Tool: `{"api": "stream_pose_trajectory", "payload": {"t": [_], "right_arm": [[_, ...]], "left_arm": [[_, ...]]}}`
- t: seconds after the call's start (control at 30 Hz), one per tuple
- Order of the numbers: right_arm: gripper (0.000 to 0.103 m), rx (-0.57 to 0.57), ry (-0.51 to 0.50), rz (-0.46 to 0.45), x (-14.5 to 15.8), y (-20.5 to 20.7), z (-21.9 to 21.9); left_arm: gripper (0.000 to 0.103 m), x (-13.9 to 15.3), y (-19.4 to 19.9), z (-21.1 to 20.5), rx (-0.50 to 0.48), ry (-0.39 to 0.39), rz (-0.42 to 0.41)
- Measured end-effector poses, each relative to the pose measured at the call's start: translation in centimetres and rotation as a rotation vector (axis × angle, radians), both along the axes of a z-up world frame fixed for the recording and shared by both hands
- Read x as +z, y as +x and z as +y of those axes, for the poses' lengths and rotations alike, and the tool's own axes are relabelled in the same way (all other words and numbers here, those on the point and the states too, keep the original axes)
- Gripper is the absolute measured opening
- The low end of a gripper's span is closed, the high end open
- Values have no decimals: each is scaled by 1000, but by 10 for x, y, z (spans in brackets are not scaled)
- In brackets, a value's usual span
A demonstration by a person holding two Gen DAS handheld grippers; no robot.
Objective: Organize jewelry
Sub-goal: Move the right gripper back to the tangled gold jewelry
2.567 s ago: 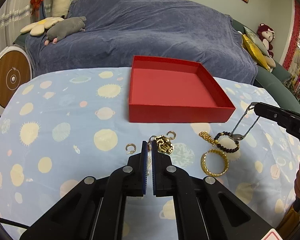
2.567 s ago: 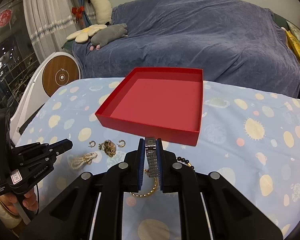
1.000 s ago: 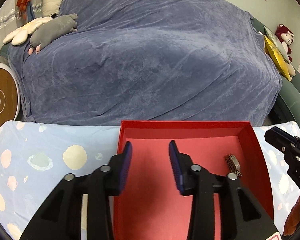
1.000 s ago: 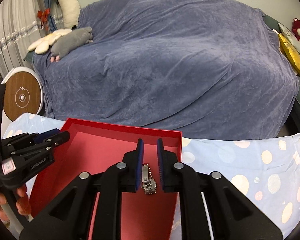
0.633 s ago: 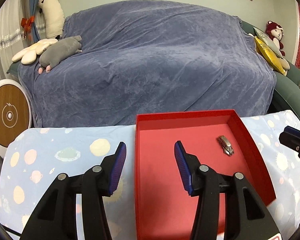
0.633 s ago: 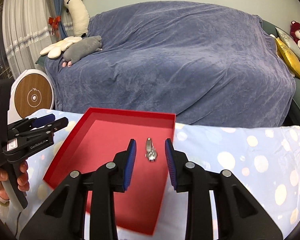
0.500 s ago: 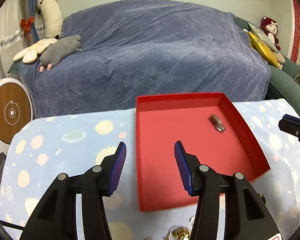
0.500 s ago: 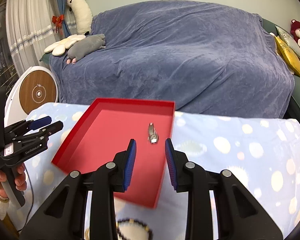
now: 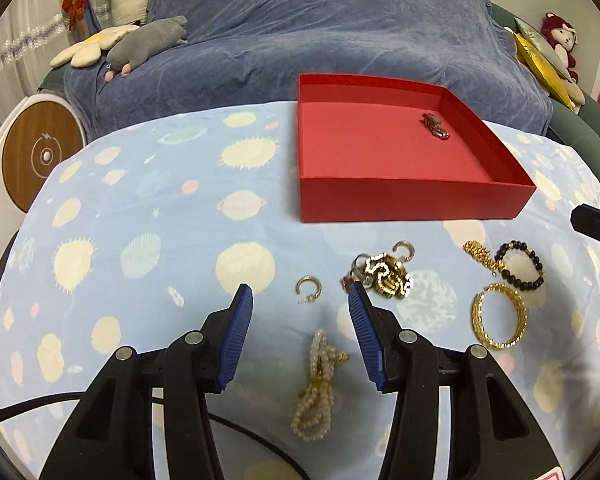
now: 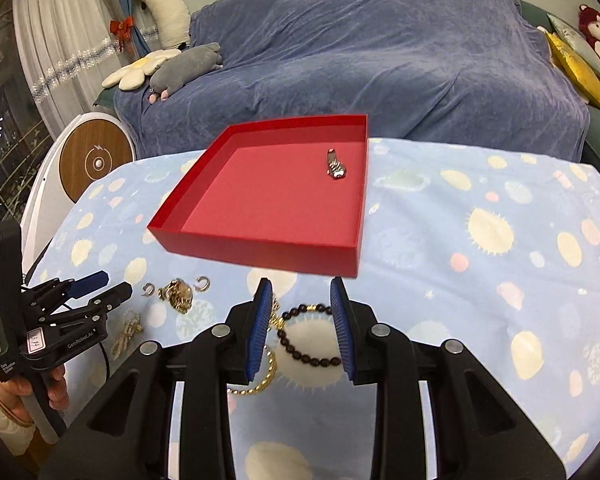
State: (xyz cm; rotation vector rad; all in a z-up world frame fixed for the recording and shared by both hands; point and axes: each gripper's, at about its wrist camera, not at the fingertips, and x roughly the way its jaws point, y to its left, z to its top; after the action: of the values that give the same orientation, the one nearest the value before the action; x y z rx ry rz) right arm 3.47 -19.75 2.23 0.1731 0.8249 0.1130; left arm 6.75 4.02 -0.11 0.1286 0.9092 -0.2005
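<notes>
A red box (image 9: 416, 204) (image 10: 260, 250) stands on the blue patterned tablecloth with a silver watch (image 9: 435, 126) (image 10: 335, 164) lying in it. My left gripper (image 9: 300, 304) is open and empty above a pearl bracelet (image 9: 318, 384) and a small gold hoop earring (image 9: 309, 286). A gold brooch cluster (image 9: 386, 274) lies by its right finger. My right gripper (image 10: 300, 300) is open and empty over a dark bead bracelet (image 10: 308, 338) (image 9: 522, 264). A gold bangle (image 9: 498, 322) and a gold chain (image 9: 478, 252) lie to the right.
A sofa under a blue cover (image 9: 320, 32) stands behind the table, with plush toys (image 9: 148, 38) on it. A round white and wood device (image 9: 40, 156) stands at the left. The left gripper and the hand holding it show in the right wrist view (image 10: 60, 320).
Both grippers have pulled back from the red box toward the near side of the table. The loose jewelry is now under them. The watch stays in the box.
</notes>
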Motion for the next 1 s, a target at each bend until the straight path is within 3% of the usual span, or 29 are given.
{"api": "stream_pose_trajectory", "payload": {"t": [0.17, 0.33, 0.67, 1.0], "right_arm": [[29, 91, -2, 45, -20, -5, 36], [29, 181, -39, 28, -24, 2, 77], [29, 251, -53, 58, -41, 26, 112], [29, 295, -107, 87, -63, 49, 136]], "left_arm": [[48, -11, -14, 7, -9, 1, 8], [48, -15, -24, 11, -33, -2, 16], [48, -31, -33, 20, -58, -18, 73], [48, -34, -34, 27, -75, -35, 74]]}}
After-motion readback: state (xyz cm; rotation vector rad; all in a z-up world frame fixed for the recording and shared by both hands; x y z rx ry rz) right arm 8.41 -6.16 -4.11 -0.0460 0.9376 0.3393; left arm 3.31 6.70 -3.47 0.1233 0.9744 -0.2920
